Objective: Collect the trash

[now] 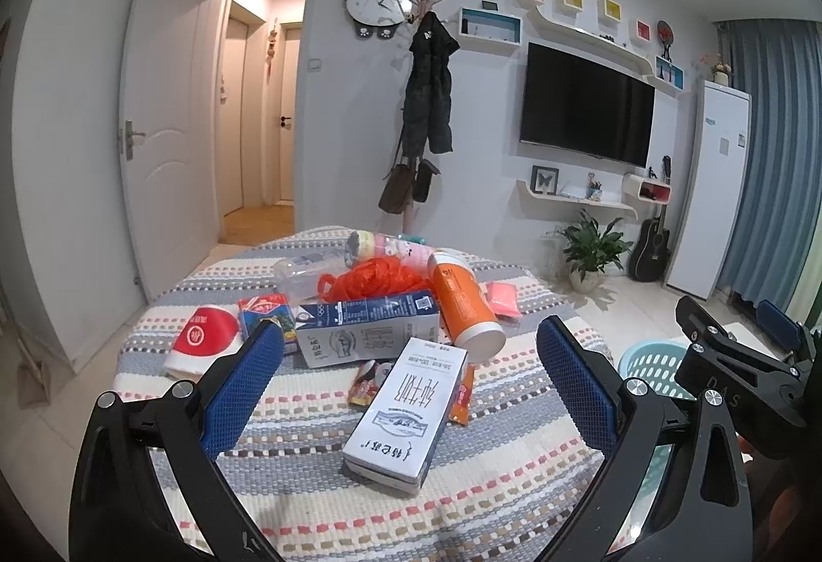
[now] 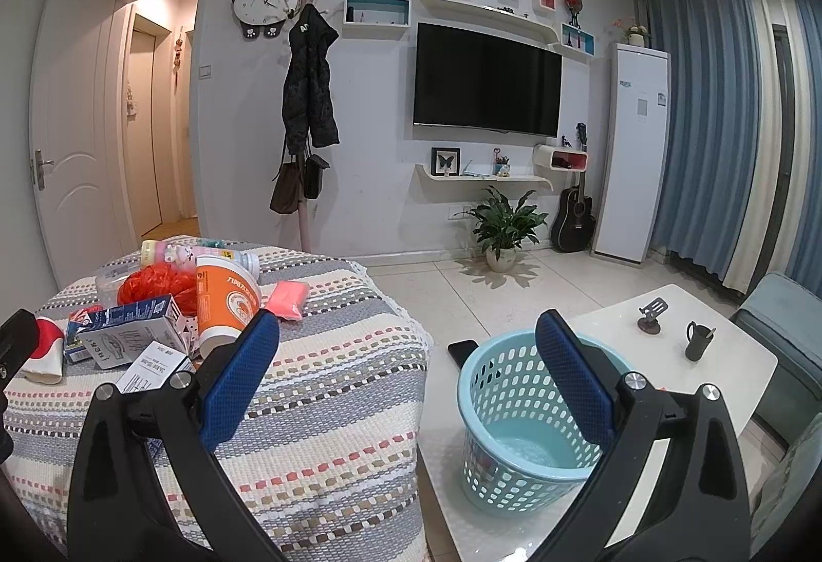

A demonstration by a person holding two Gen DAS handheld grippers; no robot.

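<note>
My left gripper [image 1: 411,346] is spread wide, nothing between the blue pads [image 1: 241,387], hovering above the striped cloth [image 1: 318,474]. Right under the gap lies a white milk carton [image 1: 406,413], flat, propped on a small snack wrapper [image 1: 367,382]. Behind it a grey-blue carton [image 1: 367,323] on its side, touching an orange cup [image 1: 465,305] tipped over with its open end toward me. Further back: orange plastic bag [image 1: 375,277], clear bottle [image 1: 303,274], pink printed bottle [image 1: 390,248]. Left of the pile, a red-and-white paper cup [image 1: 203,338] and a small blue-red box [image 1: 264,310] (partly behind my left finger). A pink packet [image 1: 501,297] sits right of the orange cup.

My right gripper [image 2: 408,336] is also wide open and holding nothing, out over the cloth's right edge. Below its right finger stands a light blue basket [image 2: 493,387], upright on a white low table [image 2: 740,356], looks empty inside. A black phone [image 2: 462,349] lies just behind the basket; a dark mug [image 2: 698,340] and a small stand [image 2: 651,313] sit further along the table. All the trash is on the cloth, none in the basket.
</note>
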